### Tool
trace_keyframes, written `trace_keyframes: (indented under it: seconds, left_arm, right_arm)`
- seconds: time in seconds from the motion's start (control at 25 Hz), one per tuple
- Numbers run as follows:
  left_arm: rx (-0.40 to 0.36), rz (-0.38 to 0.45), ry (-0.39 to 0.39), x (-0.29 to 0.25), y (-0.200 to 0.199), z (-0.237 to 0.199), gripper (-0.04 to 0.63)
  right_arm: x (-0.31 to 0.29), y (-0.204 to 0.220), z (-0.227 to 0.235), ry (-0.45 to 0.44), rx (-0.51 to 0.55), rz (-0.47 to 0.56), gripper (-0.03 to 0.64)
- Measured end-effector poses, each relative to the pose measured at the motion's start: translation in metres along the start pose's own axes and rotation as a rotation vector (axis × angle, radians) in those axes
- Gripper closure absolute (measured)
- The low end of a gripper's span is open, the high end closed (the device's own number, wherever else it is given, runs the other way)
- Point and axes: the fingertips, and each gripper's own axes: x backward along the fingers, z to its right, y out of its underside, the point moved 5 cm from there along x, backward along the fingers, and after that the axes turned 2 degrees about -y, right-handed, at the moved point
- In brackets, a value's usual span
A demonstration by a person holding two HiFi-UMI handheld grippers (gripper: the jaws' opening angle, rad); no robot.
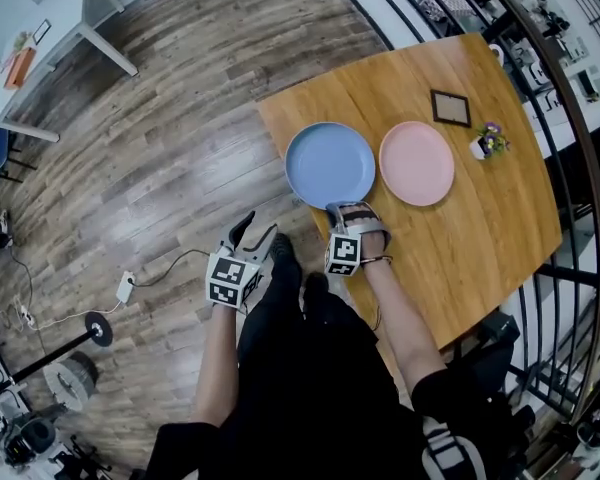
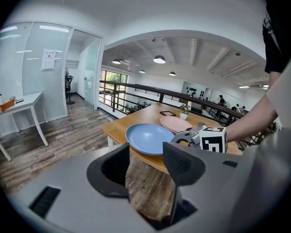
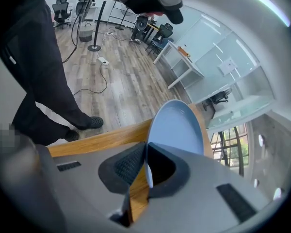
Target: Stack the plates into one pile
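Pinching blue plate (image 1: pixel 330 163) rim, right tongs (image 3: pixel 144 165), pink plate (image 1: pixel 416 162) alongside.

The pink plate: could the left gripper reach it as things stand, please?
Probably not directly: the left gripper hangs beside the table, and the blue plate in the right gripper blocks the pink plate.

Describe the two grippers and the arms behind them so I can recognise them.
The left gripper and right gripper match: grey moulded bodies, two dark ribbed pads, and a white cube with black square markers. The forearms are bare; the person wears black, with short sleeves.
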Motion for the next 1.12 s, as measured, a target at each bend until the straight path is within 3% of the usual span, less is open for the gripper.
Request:
trace_keyframes:
  seconds: [0.52, 0.72, 1.12]
  left_arm:
    - [-0.031, 0.007, 0.047, -0.020, -0.027, -0.025, 0.374]
    - [-0.011, 0.009, 0.070, -0.028, -0.031, -0.035, 0.374]
    - [-0.066, -0.002, 0.113, -0.047, -0.051, -0.048, 0.374]
  right_arm:
    - [-0.008, -0.001, 0.041, 0.033, -0.017, -0.025, 0.583]
    - [-0.010, -0.001, 0.052, 0.048, -0.029, -0.040, 0.584]
    - [-0.015, 0.005, 0.073, 0.083, -0.036, -0.066, 0.583]
